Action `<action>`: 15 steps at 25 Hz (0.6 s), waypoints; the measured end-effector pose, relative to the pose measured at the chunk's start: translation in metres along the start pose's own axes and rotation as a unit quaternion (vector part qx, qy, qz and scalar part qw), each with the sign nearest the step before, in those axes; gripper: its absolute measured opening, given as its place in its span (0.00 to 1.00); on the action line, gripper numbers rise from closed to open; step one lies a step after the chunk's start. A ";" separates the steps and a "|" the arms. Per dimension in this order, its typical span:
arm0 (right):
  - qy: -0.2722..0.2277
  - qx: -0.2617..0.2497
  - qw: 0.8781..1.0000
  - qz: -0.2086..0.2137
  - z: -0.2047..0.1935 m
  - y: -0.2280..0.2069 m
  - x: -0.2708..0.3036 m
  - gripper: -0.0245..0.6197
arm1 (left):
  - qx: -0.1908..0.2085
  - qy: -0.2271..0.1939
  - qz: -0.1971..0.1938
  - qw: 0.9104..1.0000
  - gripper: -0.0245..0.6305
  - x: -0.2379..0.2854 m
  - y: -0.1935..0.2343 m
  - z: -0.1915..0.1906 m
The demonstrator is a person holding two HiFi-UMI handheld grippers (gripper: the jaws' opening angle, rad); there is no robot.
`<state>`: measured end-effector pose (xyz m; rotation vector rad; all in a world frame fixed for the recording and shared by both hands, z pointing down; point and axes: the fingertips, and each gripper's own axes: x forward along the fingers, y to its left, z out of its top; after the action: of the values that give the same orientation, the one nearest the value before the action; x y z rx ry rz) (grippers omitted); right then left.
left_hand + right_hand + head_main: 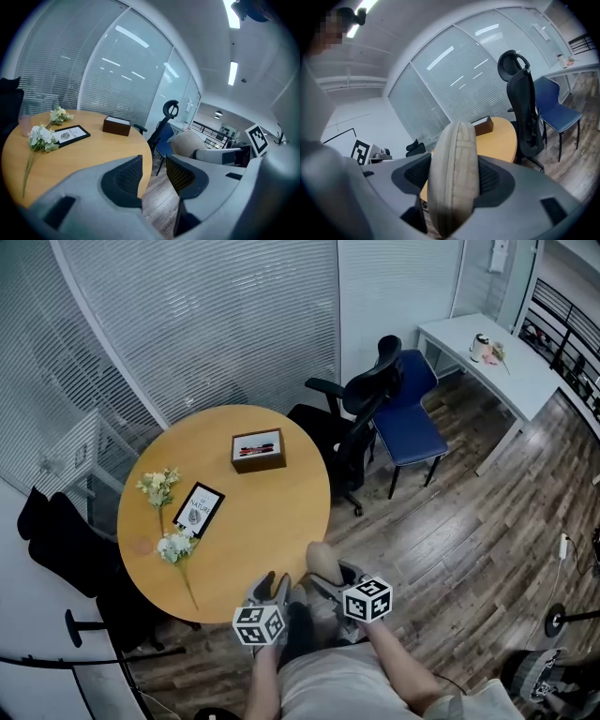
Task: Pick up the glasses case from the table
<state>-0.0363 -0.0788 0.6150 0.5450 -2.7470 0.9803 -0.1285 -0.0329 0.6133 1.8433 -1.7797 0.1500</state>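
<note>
A beige, fabric-covered glasses case [454, 173] stands on edge between the pads of my right gripper [453, 177], which is shut on it. In the head view the glasses case [322, 562] sticks out forward from the right gripper [330, 579], just off the near edge of the round wooden table [272, 531]. Beside it to the left is my left gripper [273, 590], over the table's near rim. In its own view the left gripper [153, 174] stands open with a narrow gap and nothing between the jaws.
On the table lie a brown box [258, 450], a black-framed card [199, 509] and white flowers [173, 545]. A black office chair [352, 418] and a blue chair [412, 423] stand behind the table, with a white desk [497, 362] at the far right. A dark chair [56, 540] sits at the left.
</note>
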 end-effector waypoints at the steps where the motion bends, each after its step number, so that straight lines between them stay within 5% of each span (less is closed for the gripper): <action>1: 0.000 -0.001 1.000 0.003 0.000 0.002 -0.001 0.46 | 0.000 0.000 0.002 1.000 0.27 -0.002 0.000 -0.001; 15: 0.006 -0.018 0.999 0.031 -0.017 0.021 -0.016 0.46 | -0.018 -0.014 0.028 0.999 0.27 -0.032 -0.003 -0.028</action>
<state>-0.0292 -0.0484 0.6113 0.4508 -2.7807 0.9430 -0.1209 0.0083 0.6214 1.7776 -1.8423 0.1136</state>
